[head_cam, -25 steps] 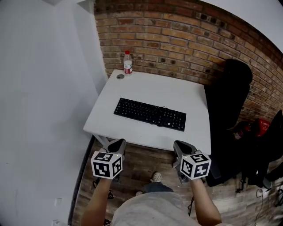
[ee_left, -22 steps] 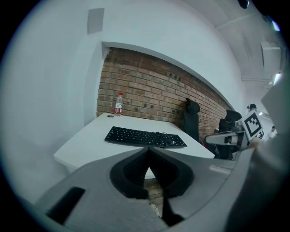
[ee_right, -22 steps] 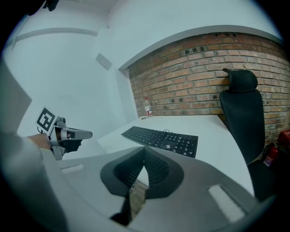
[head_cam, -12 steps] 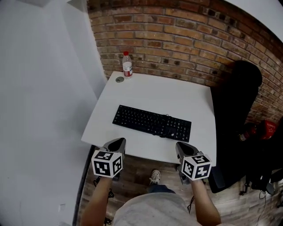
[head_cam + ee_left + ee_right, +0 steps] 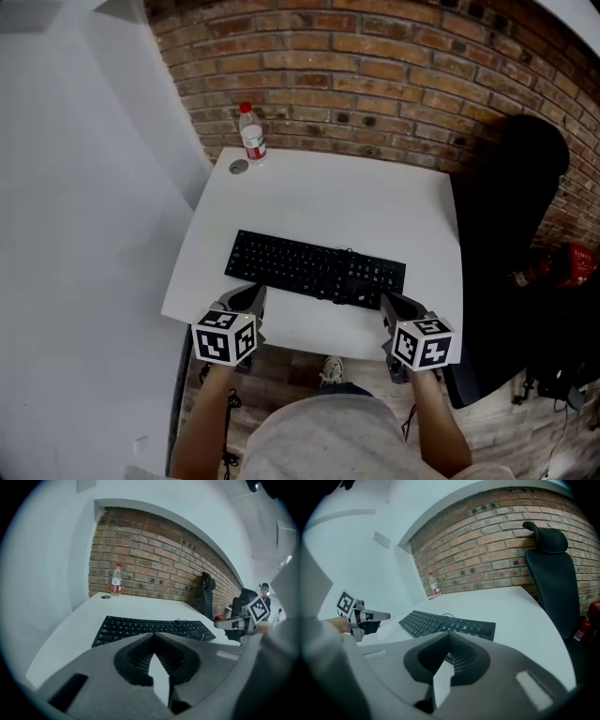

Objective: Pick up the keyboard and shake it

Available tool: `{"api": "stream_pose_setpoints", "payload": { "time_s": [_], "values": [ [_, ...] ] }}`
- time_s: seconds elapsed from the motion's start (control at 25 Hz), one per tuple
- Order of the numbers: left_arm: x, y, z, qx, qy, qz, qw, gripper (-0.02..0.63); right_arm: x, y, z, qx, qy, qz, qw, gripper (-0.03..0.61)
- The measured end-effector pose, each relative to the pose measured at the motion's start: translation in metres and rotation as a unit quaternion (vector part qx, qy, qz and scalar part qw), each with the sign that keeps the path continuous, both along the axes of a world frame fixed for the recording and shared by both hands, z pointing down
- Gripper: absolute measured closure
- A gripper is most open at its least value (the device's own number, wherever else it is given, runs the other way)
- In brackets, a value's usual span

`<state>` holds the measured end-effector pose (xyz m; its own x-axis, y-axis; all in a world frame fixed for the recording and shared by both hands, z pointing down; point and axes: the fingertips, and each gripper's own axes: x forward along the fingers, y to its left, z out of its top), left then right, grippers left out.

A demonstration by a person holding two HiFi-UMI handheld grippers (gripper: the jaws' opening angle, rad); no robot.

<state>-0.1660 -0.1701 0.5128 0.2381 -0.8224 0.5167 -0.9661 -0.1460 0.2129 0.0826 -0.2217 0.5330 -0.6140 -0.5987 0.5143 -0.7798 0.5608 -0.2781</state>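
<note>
A black keyboard [image 5: 316,267] lies flat across the middle of the white table [image 5: 375,206], with a thin cable bunched at its far edge. My left gripper [image 5: 251,295] hangs shut at the table's near edge, just short of the keyboard's left end. Near the keyboard's right end my right gripper [image 5: 396,302] is shut too, with nothing in it. The left gripper view has the keyboard [image 5: 152,627] just beyond the closed jaws, and the right gripper view shows the keyboard [image 5: 446,624] ahead and to the left.
A clear water bottle [image 5: 249,135] with a red cap and a small round grey lid [image 5: 238,167] stand at the table's far left corner, by the brick wall. A black office chair [image 5: 511,216] sits at the table's right side. A red object [image 5: 574,265] lies on the floor beyond it.
Both grippers have moved forward from over the floor to the table's near edge, close to the keyboard's two ends. The keyboard has not moved.
</note>
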Motion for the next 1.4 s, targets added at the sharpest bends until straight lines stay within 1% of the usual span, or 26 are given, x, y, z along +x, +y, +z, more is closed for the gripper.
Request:
{"api": "stream_pose_setpoints", "payload": {
  "time_s": [0.04, 0.36, 0.44, 0.6, 0.68, 0.8, 1.08, 1.2, 1.24, 1.32, 1.4],
  "values": [
    [-0.001, -0.005, 0.003, -0.003, 0.001, 0.001, 1.0000, 0.617, 0.002, -0.004, 0.004, -0.005, 0.001, 0.003, 1.000, 0.569],
    [-0.013, -0.032, 0.019, -0.028, 0.018, -0.003, 0.9994, 0.505, 0.019, -0.033, 0.023, -0.026, -0.001, 0.017, 0.999, 0.566],
    [-0.018, -0.040, 0.020, -0.032, 0.018, -0.008, 0.9993, 0.476, 0.019, -0.039, 0.022, -0.027, -0.002, 0.008, 1.000, 0.502],
    [-0.026, -0.049, 0.024, -0.039, 0.016, -0.019, 0.9989, 0.427, 0.022, -0.048, 0.025, -0.029, 0.005, 0.005, 1.000, 0.465],
    [-0.032, -0.052, 0.027, -0.045, 0.012, -0.020, 0.9987, 0.395, 0.024, -0.051, 0.028, -0.040, 0.001, 0.014, 0.999, 0.437],
    [-0.047, -0.059, 0.028, -0.047, 0.008, -0.024, 0.9986, 0.353, 0.026, -0.056, 0.032, -0.058, -0.004, 0.030, 0.998, 0.377],
    [-0.080, -0.074, 0.033, -0.063, 0.009, -0.012, 0.9979, 0.254, 0.023, -0.060, 0.042, -0.087, 0.012, 0.056, 0.995, 0.310],
    [-0.089, -0.079, 0.038, -0.073, 0.015, -0.004, 0.9972, 0.212, 0.024, -0.061, 0.043, -0.093, 0.020, 0.071, 0.993, 0.310],
    [-0.092, -0.081, 0.039, -0.074, 0.017, -0.001, 0.9971, 0.202, 0.025, -0.062, 0.042, -0.094, 0.021, 0.078, 0.992, 0.308],
    [-0.098, -0.086, 0.040, -0.075, 0.021, 0.003, 0.9969, 0.189, 0.025, -0.063, 0.039, -0.094, 0.022, 0.093, 0.991, 0.285],
    [-0.102, -0.091, 0.042, -0.079, 0.033, 0.008, 0.9963, 0.186, 0.025, -0.064, 0.039, -0.097, 0.026, 0.100, 0.990, 0.279]
  ]
}}
